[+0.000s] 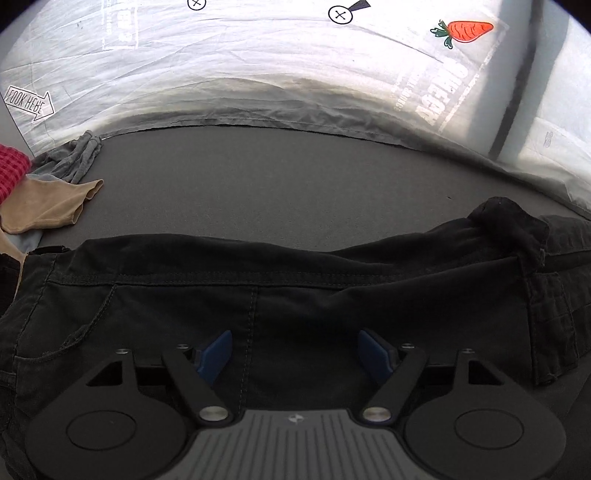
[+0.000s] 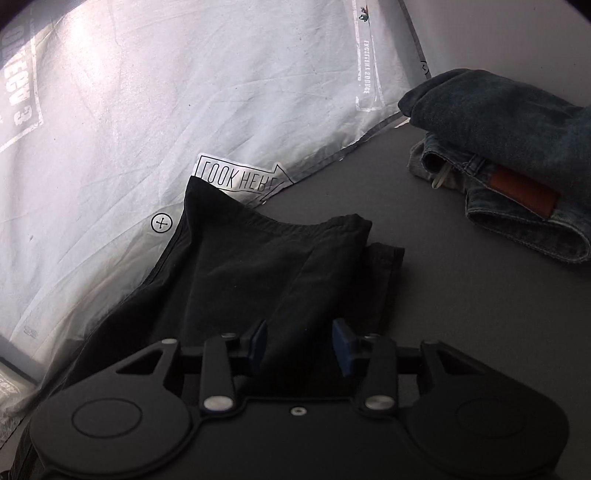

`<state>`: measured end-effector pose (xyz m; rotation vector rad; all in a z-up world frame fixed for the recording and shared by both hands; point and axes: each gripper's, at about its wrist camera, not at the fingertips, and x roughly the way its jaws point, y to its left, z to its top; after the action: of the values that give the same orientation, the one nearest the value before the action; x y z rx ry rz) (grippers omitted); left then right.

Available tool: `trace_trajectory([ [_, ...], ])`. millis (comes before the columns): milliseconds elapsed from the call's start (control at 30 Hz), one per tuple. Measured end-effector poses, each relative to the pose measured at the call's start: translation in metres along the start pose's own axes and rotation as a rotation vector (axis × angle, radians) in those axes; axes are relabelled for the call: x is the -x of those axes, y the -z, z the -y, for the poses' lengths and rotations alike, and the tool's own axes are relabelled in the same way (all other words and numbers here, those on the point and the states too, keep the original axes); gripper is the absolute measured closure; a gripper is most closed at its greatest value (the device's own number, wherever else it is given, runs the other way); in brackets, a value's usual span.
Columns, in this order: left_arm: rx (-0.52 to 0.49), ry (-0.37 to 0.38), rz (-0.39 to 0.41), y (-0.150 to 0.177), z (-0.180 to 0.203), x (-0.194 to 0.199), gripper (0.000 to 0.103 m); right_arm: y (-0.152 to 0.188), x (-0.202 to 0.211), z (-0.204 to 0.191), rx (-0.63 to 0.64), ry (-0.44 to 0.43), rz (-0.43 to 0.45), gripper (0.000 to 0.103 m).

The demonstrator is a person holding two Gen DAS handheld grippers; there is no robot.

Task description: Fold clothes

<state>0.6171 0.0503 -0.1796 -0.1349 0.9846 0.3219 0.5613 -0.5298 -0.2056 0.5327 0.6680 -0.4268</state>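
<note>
- The left claw (image 1: 295,354) is spread wide, its blue pads (image 1: 216,354) well apart and nothing between them; it hangs just above the black trousers (image 1: 280,295).
- In the left wrist view the black trousers lie across the near part of the grey counter (image 1: 258,177), waistband seam running left to right, a pocket curve at the left and a belt loop sticking up at the right.
- Beyond the trousers the counter is bare grey up to a pale printed sheet (image 1: 221,66), which carries a carrot picture (image 1: 467,31) and a "LOOK HERE" arrow (image 1: 29,103).
- At the left edge sits a small heap of clothes: a tan garment (image 1: 48,206), a grey garment (image 1: 74,162) behind it and a red checked cloth (image 1: 11,170) at the frame border.
- The right claw (image 2: 303,345) is also apart, its blue pads (image 2: 341,343) with a clear gap and gripping nothing; it sits over the leg end of the black trousers (image 2: 240,280).
- In the right wrist view the trouser legs (image 2: 332,251) reach forward onto the pale sheet (image 2: 147,110), one corner covering part of the "LOOK HERE" arrow (image 2: 236,179).
- At the far right of the counter (image 2: 443,295) lies a folded pair of blue jeans (image 2: 517,147), with a brown leather patch (image 2: 524,192) showing, well apart from the trousers.
</note>
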Motion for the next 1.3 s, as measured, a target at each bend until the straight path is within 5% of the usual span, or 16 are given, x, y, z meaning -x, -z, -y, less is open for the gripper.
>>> trace_trajectory([
  [300,0.033,0.005,-0.038,-0.005,-0.003,-0.007,0.016,-0.015,-0.058,0.014,-0.076,0.013,-0.01,0.057],
  [333,0.035,0.005,-0.04,-0.006,-0.003,-0.007,0.016,-0.017,-0.061,0.014,-0.082,0.008,-0.008,0.064],
  [367,0.038,0.004,-0.044,-0.006,-0.003,-0.008,0.016,-0.019,-0.061,0.014,-0.076,0.006,-0.002,0.085],
  [400,0.04,0.006,-0.049,-0.008,-0.003,-0.009,0.015,-0.021,-0.061,0.014,-0.07,0.004,0.004,0.095],
  [500,0.06,0.017,-0.065,-0.013,-0.007,-0.012,0.013,-0.031,-0.029,0.009,-0.02,0.0,0.106,0.101],
  [600,0.068,0.023,-0.07,-0.015,-0.008,-0.013,0.011,-0.031,0.023,0.005,0.061,0.043,0.223,0.102],
  [800,0.036,0.0,-0.073,-0.015,-0.001,-0.018,0.005,-0.007,-0.033,0.039,0.123,0.156,-0.017,0.095],
  [867,0.037,0.012,-0.06,-0.013,-0.003,-0.018,0.002,-0.009,-0.024,0.036,0.103,0.189,0.031,0.075],
  [1000,0.022,-0.002,-0.036,-0.008,0.001,-0.02,0.0,-0.013,-0.001,0.017,0.146,0.236,0.134,0.071],
  [1133,0.059,-0.007,-0.047,-0.012,0.0,-0.02,0.0,-0.009,-0.006,-0.014,0.256,0.009,0.088,0.091],
  [1300,0.123,-0.015,-0.022,-0.016,-0.005,-0.022,0.0,0.011,-0.04,-0.072,0.403,-0.196,-0.041,0.093],
])
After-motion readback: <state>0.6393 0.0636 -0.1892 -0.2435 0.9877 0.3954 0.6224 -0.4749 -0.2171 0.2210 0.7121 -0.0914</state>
